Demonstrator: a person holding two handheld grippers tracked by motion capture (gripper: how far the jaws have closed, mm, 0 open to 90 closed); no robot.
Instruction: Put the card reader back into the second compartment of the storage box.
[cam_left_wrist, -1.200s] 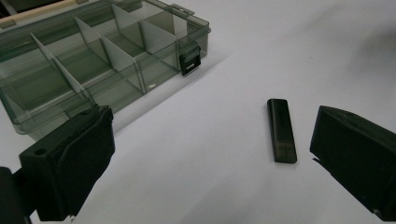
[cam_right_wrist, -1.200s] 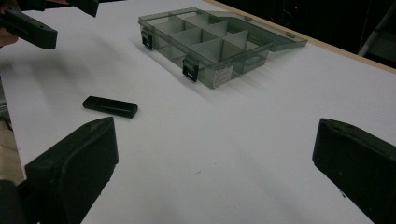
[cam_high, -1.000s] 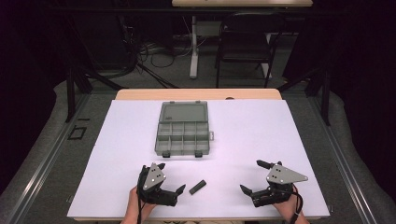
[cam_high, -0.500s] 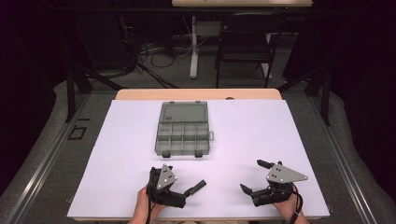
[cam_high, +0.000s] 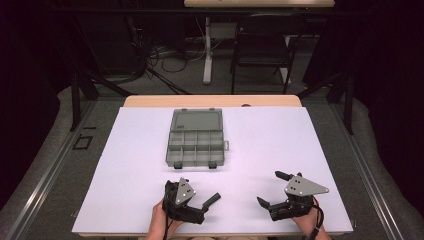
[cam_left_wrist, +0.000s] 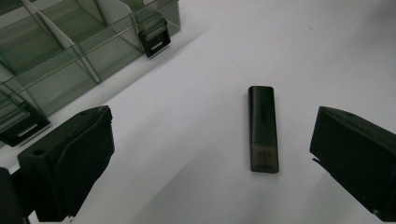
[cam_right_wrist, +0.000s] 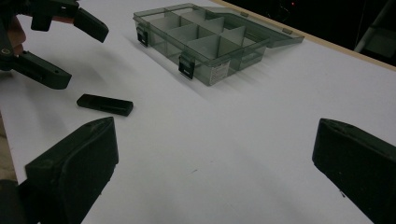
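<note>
Left tool (cam_high: 210, 202): jaws spread wide, low in the high view, hovering over the USB stick (cam_left_wrist: 263, 129)
Right tool (cam_high: 272, 190): jaws spread, holding nothing, lower right of the high view
USB stick: flat on the white worktop (cam_high: 300, 140), between the left tool's jaws, touching neither
Compartment box (cam_high: 196, 138): lid open, centre of the worktop, well apart from both tools
</note>
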